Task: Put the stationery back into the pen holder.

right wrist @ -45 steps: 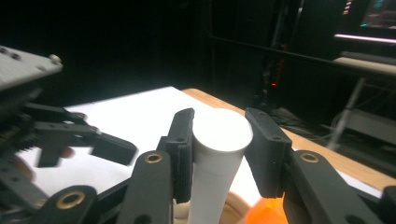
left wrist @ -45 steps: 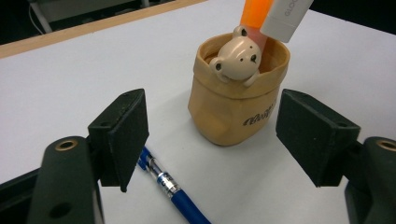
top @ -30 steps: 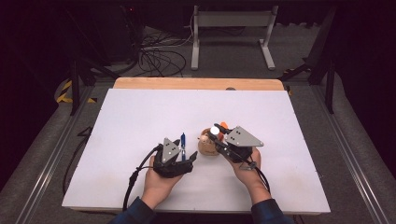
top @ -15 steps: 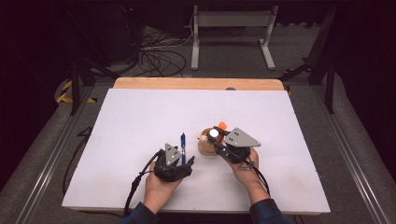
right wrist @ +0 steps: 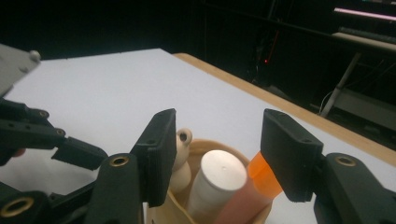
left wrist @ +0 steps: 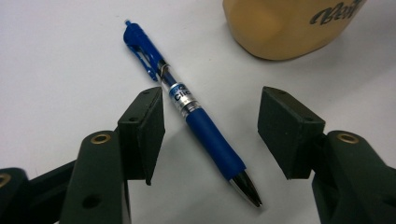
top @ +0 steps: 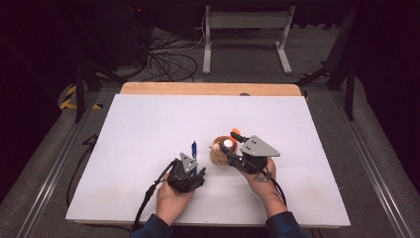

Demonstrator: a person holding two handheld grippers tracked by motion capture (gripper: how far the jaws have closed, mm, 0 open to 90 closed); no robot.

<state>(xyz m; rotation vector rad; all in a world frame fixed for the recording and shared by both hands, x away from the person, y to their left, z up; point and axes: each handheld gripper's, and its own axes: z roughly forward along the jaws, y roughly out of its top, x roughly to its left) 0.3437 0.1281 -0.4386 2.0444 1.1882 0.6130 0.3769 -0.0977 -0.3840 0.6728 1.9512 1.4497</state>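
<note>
Left tool point(left wrist: 210, 135), half-wide and just been closing, straddles the blue plastic click pen point(left wrist: 196, 116) flat on the white bench point(left wrist: 56, 60). Skewed across the jaws, it may swivel out. Right tool point(right wrist: 215, 149), just been opening, holds nothing.

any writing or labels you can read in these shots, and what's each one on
"Clic" in white on the silver-blue band of the blue pen; a smaller line above it is too blurred to read.
"Bee", dark script cut off by the frame edge, on the tan wooden cup.
The white tube and orange tube show no writing.
</note>
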